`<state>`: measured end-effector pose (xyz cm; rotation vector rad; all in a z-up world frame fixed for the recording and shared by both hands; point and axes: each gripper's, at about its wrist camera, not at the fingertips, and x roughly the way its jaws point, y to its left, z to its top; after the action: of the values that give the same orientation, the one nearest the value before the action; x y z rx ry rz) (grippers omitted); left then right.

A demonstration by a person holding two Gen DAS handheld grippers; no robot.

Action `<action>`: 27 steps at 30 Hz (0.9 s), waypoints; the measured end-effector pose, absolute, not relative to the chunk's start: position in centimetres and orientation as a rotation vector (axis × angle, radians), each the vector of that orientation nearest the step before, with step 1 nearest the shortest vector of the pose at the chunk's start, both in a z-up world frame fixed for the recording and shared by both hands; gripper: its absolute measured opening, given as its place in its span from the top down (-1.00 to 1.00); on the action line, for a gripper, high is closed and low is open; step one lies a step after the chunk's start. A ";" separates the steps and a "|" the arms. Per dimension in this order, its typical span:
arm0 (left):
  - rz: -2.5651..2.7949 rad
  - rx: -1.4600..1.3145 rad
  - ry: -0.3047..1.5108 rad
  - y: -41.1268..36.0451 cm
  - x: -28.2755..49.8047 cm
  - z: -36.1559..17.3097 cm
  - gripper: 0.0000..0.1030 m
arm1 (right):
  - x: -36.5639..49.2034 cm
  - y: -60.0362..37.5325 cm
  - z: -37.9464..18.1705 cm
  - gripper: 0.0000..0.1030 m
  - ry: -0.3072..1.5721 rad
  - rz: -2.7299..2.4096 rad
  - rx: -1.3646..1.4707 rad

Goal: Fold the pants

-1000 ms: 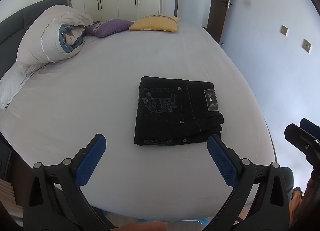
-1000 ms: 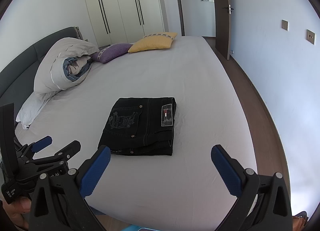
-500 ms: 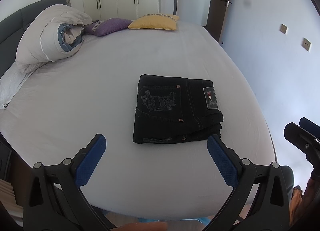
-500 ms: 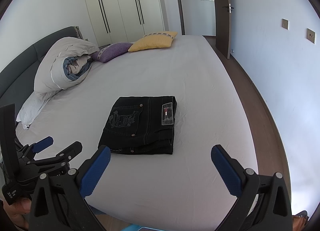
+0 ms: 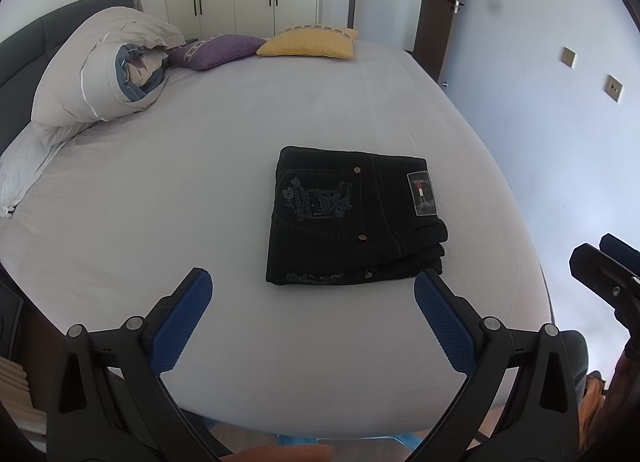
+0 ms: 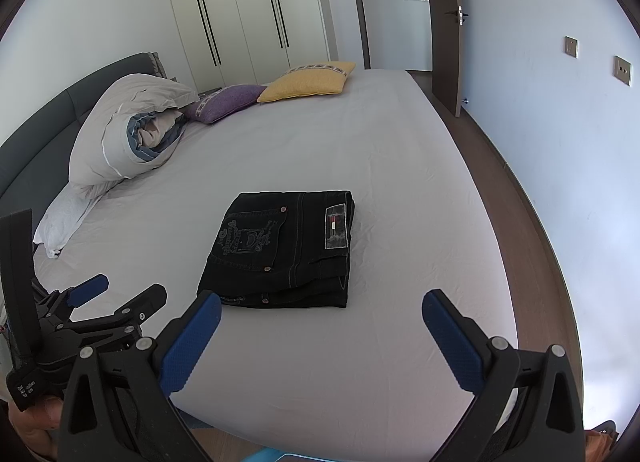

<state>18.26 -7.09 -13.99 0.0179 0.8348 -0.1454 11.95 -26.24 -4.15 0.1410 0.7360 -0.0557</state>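
The black denim pants (image 5: pixel 354 220) lie folded into a thick rectangle on the smooth pale sheet of the bed (image 5: pixel 200 198), stitched pocket and label patch upward. Both the left gripper (image 5: pixel 310 318) and right gripper (image 6: pixel 320 332), with ribbed blue pads, stand wide apart, empty, short of the pants.

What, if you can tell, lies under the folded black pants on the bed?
The black pants rest directly on the pale bed sheet; nothing pokes out around their edges. Whatever their folded layers cover cannot be seen.
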 end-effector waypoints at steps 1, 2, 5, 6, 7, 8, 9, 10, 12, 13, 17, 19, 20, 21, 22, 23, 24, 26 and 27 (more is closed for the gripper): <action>-0.145 0.018 0.835 -7.1 18.2 -14.0 -1.00 | 12.0 -26.2 -4.2 -1.00 0.736 -0.056 0.141; -0.144 0.017 0.835 -7.1 18.3 -14.0 -1.00 | 11.9 -26.2 -4.2 -1.00 0.737 -0.056 0.141; -0.144 0.017 0.835 -7.1 18.2 -14.0 -1.00 | 12.0 -26.2 -4.1 -1.00 0.736 -0.056 0.141; -0.145 0.016 0.835 -7.1 18.3 -14.0 -1.00 | 12.0 -26.3 -4.1 -1.00 0.736 -0.056 0.141; -0.144 0.016 0.835 -7.1 18.3 -14.0 -1.00 | 12.0 -26.2 -4.1 -1.00 0.737 -0.056 0.141; -0.144 0.017 0.835 -7.1 18.3 -13.9 -1.00 | 11.9 -26.3 -4.1 -1.00 0.736 -0.056 0.141; -0.145 0.017 0.834 -7.1 18.3 -14.0 -1.00 | 11.9 -26.2 -4.1 -1.00 0.736 -0.056 0.142; -0.144 0.017 0.834 -7.1 18.3 -13.9 -1.00 | 12.0 -26.3 -4.1 -1.00 0.736 -0.055 0.142; -0.146 0.017 0.836 -7.1 18.3 -14.0 -1.00 | 12.0 -26.3 -4.1 -1.00 0.737 -0.055 0.141; -0.145 0.018 0.835 -7.1 18.3 -13.9 -1.00 | 12.0 -26.3 -4.1 -1.00 0.737 -0.055 0.141; -0.144 0.017 0.835 -7.1 18.3 -14.0 -1.00 | 11.9 -26.2 -4.1 -1.00 0.737 -0.054 0.143; -0.143 0.017 0.836 -7.1 18.4 -13.9 -1.00 | 12.0 -26.3 -4.2 -1.00 0.738 -0.055 0.141; -0.142 0.018 0.835 -7.1 18.4 -13.9 -1.00 | 12.0 -26.2 -4.2 -1.00 0.738 -0.053 0.141; -0.139 0.021 0.835 -7.1 18.3 -14.0 -1.00 | 12.0 -26.2 -4.2 -1.00 0.738 -0.054 0.141; -0.138 0.022 0.836 -7.1 18.2 -14.1 -1.00 | 12.0 -26.2 -4.2 -1.00 0.739 -0.054 0.141; -0.139 0.020 0.839 -7.1 18.2 -14.2 -1.00 | 11.9 -26.2 -4.2 -1.00 0.740 -0.053 0.142; -0.141 0.015 0.842 -7.0 18.1 -14.3 -1.00 | 11.9 -26.1 -4.2 -1.00 0.740 -0.053 0.142; -0.140 0.013 0.845 -6.9 18.1 -14.4 -1.00 | 11.9 -26.1 -4.2 -1.00 0.740 -0.053 0.141; -0.140 0.013 0.847 -6.9 18.1 -14.5 -1.00 | 11.8 -26.0 -4.2 -1.00 0.741 -0.052 0.142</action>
<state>18.07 -6.87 -14.47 0.0133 0.8469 -0.1402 11.77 -26.00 -4.23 0.1416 0.7411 -0.0521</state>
